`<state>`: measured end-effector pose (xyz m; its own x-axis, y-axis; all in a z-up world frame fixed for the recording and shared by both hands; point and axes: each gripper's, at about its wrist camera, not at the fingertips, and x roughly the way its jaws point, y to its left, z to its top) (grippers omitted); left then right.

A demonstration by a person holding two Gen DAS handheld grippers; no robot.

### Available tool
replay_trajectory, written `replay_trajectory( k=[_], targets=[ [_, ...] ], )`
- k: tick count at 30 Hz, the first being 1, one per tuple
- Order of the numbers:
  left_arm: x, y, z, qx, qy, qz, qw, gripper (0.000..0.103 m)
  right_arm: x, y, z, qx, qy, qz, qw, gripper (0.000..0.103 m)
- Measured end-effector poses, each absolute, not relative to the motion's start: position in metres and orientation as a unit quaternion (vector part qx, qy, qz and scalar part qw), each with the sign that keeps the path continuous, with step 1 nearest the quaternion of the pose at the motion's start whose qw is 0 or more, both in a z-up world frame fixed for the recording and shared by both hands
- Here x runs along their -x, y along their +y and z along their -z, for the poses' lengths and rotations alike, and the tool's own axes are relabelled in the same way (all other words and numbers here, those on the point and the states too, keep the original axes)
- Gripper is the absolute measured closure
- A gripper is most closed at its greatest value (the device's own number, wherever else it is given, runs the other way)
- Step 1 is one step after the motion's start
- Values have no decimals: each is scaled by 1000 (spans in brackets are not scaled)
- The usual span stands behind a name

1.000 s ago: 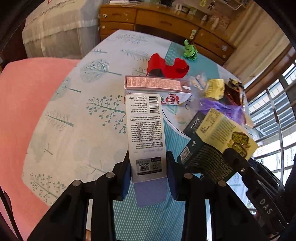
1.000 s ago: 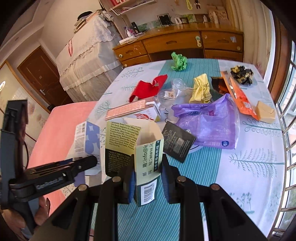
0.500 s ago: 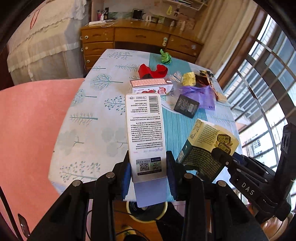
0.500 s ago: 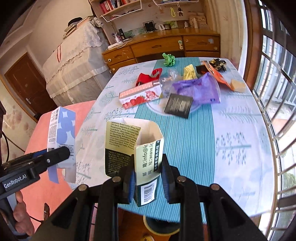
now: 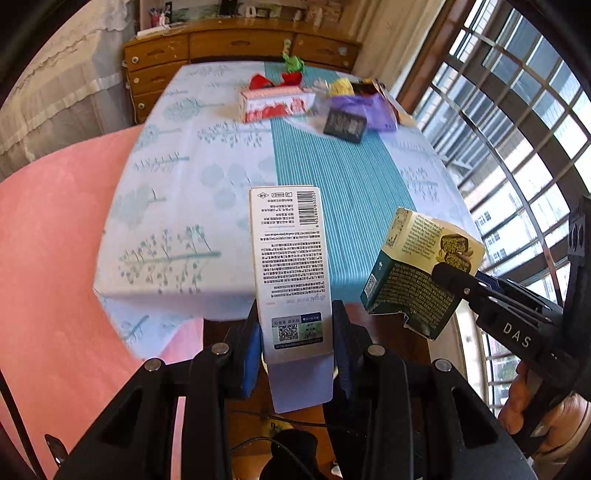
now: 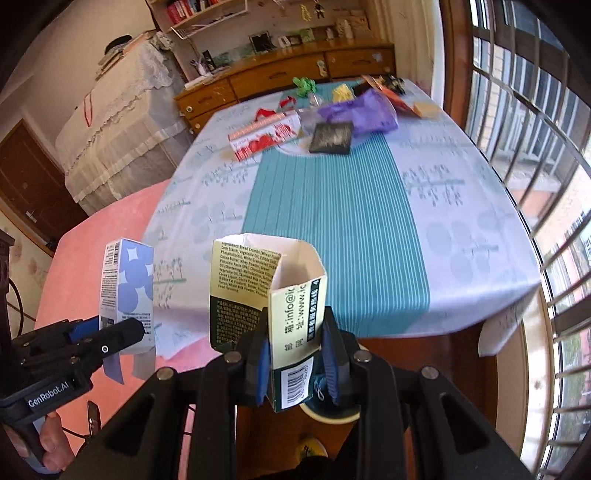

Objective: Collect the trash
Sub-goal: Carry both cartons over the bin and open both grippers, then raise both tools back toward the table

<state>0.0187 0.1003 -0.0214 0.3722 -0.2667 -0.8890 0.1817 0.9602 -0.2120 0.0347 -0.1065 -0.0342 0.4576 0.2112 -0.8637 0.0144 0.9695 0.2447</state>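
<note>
The left gripper (image 5: pixel 295 343) is clamping a white carton (image 5: pixel 290 266); the right gripper (image 6: pixel 295 365) is clamping a cream box (image 6: pixel 266 291), both hanging just beyond the table (image 6: pixel 461 229) edge.

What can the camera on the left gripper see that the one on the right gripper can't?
Only the left view shows the printed barcode back of the white and blue carton clamped in the left gripper, and the snack picture on the green and cream box. Only the right view shows that box's open top, a bookshelf and a brown door. Both show the table, its leftover trash and the wooden dresser.
</note>
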Motion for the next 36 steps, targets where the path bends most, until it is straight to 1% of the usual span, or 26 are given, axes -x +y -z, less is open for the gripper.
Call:
replay_trajectory(
  k=[4,10,18,26,28,29,30,31,32,33,35,36],
  targets=[
    [-4,94,40,44,561,151,813,71,-18,-110,51,-107,538,-45,835,79],
    [11,74,84,44,594,162,787,71,7,-114,102,-111,579,-31,807,79],
    [19,47,182,53,635,159,754,70,21,-127,210,-123,629,-20,768,79],
    [7,16,285,28,652,144,744,70,11,-138,319,-134,654,-13,745,78],
    [2,13,306,27,653,139,744,65,6,-139,343,-142,658,-17,740,78],
    [0,12,317,25,654,137,744,53,3,-139,355,-146,661,-18,736,77],
    [-2,11,325,22,653,134,745,38,-1,-138,364,-149,665,-19,732,77],
    [-4,12,332,18,650,128,749,33,-8,-138,375,-155,669,-26,726,77],
    [-6,12,338,15,646,122,753,26,-10,-138,383,-155,672,-29,724,75],
    [-8,12,345,11,645,118,755,21,-10,-138,389,-151,672,-28,724,68],
    [-11,11,353,4,643,109,758,16,-14,-136,397,-145,674,-32,724,59],
    [-12,11,356,1,642,106,759,14,-16,-135,400,-144,675,-33,723,57]
  ],
)
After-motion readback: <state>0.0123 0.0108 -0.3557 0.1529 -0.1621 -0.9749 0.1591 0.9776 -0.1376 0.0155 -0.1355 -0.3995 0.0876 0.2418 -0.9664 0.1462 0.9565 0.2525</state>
